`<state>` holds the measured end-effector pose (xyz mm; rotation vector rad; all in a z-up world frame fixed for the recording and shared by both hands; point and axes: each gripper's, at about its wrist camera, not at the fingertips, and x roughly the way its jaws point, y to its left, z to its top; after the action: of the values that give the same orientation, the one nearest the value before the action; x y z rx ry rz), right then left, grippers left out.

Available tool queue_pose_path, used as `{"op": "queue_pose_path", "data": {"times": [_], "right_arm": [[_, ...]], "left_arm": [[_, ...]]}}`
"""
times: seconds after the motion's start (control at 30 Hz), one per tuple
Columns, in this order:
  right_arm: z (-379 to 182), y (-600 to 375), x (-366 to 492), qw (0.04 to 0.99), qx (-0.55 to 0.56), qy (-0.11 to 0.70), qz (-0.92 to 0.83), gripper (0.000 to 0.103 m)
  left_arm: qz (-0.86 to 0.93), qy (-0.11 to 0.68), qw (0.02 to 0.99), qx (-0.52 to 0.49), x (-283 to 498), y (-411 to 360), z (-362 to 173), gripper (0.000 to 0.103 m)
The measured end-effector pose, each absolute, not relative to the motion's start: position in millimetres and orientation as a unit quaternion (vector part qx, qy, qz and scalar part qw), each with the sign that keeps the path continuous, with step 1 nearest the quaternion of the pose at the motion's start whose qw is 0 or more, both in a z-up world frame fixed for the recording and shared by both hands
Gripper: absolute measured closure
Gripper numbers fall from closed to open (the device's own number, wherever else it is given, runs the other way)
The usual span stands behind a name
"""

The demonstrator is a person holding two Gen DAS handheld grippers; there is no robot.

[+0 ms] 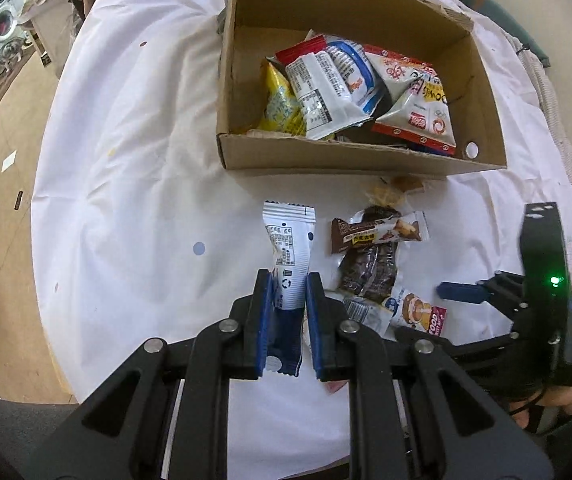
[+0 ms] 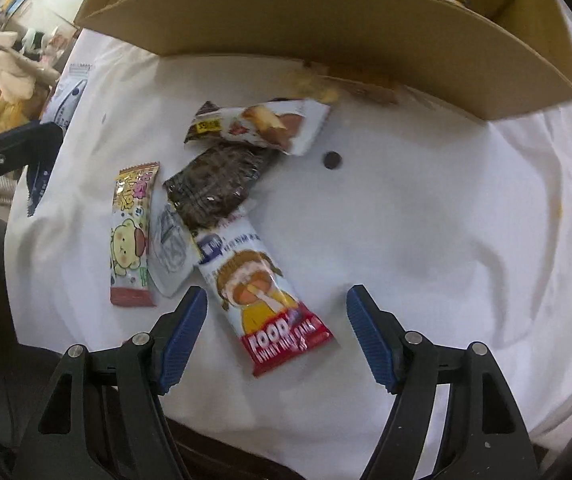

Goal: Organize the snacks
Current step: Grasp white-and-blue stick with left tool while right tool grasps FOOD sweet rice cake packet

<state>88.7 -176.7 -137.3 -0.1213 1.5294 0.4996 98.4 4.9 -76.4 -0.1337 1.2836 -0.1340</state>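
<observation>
My left gripper (image 1: 288,280) is shut on a white and blue snack packet (image 1: 289,252), held lengthwise above the white tablecloth. The cardboard box (image 1: 325,156) stands beyond it with several snack packets (image 1: 325,84) inside. My right gripper (image 2: 277,300) is open over a red and white "FOOD" packet (image 2: 262,292). Next to that lie a dark chocolate packet (image 2: 214,184), a brown and white bar packet (image 2: 262,124), a bear-print packet (image 2: 132,232) and a small white packet (image 2: 170,248). The left gripper's packet also shows in the right wrist view (image 2: 64,100).
The box's near wall (image 2: 325,36) stands right behind the loose packets. A crumpled orange wrapper (image 1: 395,190) lies against it. The white-clothed table (image 1: 126,160) ends at the left over a wooden floor. A washing machine (image 1: 0,24) stands far left.
</observation>
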Motion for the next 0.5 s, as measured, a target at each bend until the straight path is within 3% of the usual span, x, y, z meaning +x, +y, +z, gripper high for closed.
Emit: {"op": "queue_pose_path", "data": {"times": [0.1, 0.3, 0.5], "right_arm": [[-139, -175, 91, 0.694, -0.059, 0.682, 0.224, 0.034], [-133, -166, 75, 0.697, -0.104, 0.666, 0.244, 0.066], [-121, -194, 62, 0.696, -0.053, 0.671, 0.249, 0.070]], "left_arm": [[-0.065, 0.599, 0.795, -0.066, 99, 1, -82, 0.089], [-0.067, 0.599, 0.794, -0.074, 97, 4, -79, 0.089], [-0.070, 0.603, 0.791, -0.071, 95, 2, -81, 0.089]]}}
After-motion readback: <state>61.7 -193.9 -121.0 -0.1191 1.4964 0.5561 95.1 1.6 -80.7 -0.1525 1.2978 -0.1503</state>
